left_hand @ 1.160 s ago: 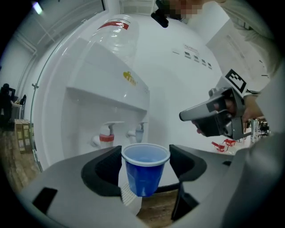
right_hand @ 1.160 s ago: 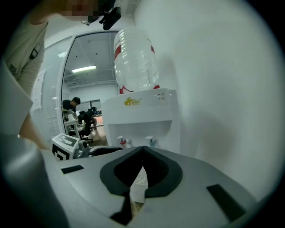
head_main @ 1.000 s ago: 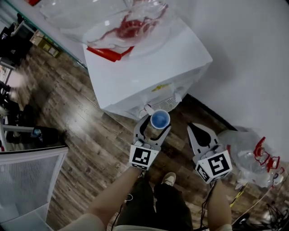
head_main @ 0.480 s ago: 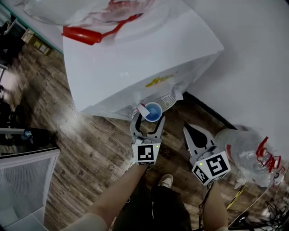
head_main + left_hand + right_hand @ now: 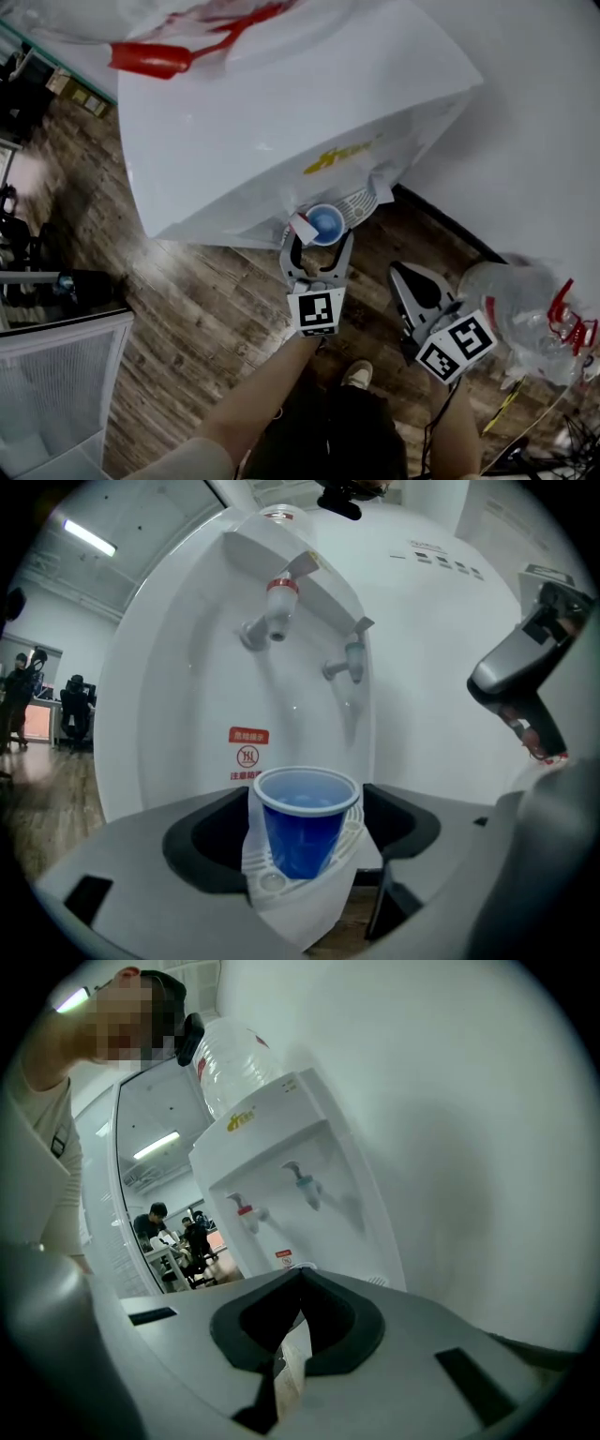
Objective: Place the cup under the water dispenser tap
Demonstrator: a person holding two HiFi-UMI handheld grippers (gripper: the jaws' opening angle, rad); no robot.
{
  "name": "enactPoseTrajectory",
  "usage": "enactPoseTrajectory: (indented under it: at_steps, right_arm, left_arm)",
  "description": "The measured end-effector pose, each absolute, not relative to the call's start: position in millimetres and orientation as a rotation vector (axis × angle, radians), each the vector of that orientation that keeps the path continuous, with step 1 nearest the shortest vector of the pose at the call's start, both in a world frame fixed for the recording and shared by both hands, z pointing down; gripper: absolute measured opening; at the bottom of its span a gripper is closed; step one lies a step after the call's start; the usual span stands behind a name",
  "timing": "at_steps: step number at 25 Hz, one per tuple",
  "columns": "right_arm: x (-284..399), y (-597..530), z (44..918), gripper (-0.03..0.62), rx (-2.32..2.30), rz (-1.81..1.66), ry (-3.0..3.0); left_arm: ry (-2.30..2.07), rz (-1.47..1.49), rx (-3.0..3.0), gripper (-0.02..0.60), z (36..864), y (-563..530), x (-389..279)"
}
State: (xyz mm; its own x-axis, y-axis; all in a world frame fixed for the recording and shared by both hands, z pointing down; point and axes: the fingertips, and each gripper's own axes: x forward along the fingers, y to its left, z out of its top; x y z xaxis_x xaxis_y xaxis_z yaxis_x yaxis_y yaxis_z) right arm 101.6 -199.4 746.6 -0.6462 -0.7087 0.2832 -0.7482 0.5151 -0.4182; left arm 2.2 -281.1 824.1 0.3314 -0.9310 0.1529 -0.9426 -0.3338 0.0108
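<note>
Since a second ago the blue cup (image 5: 325, 223) has gone from the front edge of the water dispenser (image 5: 281, 122) into its recess, and both grippers have come lower. The cup now stands upright on the white drip tray (image 5: 272, 878), below the red tap (image 5: 278, 597) and the blue tap (image 5: 352, 658); under which of the two it sits, I cannot tell. In the head view the red tap's handle shows just beside the cup's rim.

The left gripper (image 5: 320, 251) reaches level toward the tray with the cup between its jaws. The jaws are opening, and a gap shows on each side of the cup, so it is released.

The right gripper (image 5: 401, 270) hangs off to the right, apart from the dispenser, jaws closed together on nothing. Beyond it a clear water bottle (image 5: 520, 309) lies on the wooden floor (image 5: 187, 300) near the white wall (image 5: 525, 122).
</note>
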Motion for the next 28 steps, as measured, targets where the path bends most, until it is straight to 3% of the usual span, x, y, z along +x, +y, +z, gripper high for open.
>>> enactPoseTrajectory:
  at_steps: [6,15,28]
  right_arm:
    - [108,-200,739,0.006,1.334,0.751,-2.596]
    - [111,-196,660,0.006,1.402,0.655,-2.504]
    - [100,-157,501,0.006,1.456,0.455,-2.455]
  left_arm:
    - [-1.631,0.269,2.498,0.431,826,-267,8]
    - [-1.424,0.362,2.51,0.427,762,-233,2]
    - [-1.275,0.281,2.564,0.245,590,-192,-5]
